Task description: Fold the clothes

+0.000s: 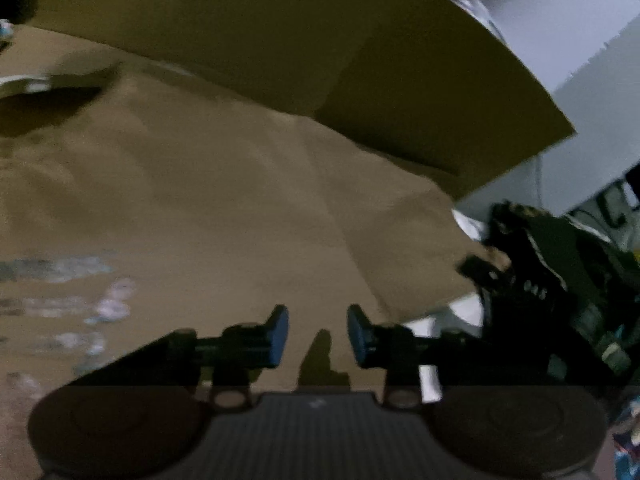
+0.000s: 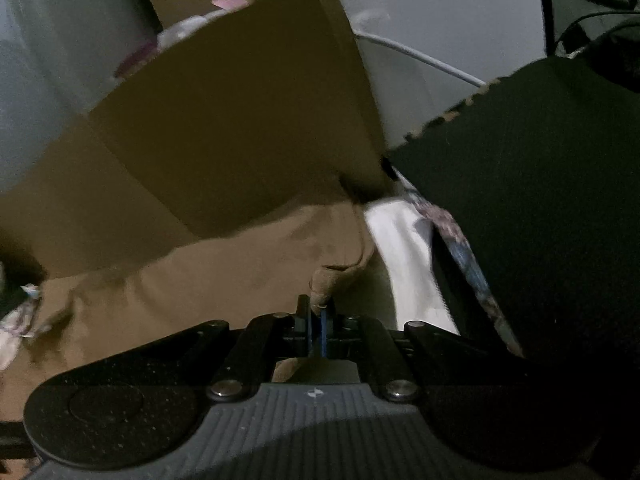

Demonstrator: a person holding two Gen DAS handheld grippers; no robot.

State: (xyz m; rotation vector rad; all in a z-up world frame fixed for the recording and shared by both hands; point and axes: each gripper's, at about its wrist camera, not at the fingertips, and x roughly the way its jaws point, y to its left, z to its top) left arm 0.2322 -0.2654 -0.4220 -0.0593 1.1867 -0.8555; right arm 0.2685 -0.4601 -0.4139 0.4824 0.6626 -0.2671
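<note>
Right gripper (image 2: 320,322) is pinched tight on a fold of the tan garment (image 2: 224,280), which spreads toward 9 o'clock. Left gripper (image 1: 318,336) hangs part open, holding nothing, over the same cloth (image 1: 200,200). White print at 9 o'clock is too blurry to read.

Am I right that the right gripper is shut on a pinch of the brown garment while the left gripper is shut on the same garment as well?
Only partly. The right gripper is shut on the brown garment, but the left wrist view shows the left gripper with a gap between its pads, over the garment and gripping nothing.
</note>
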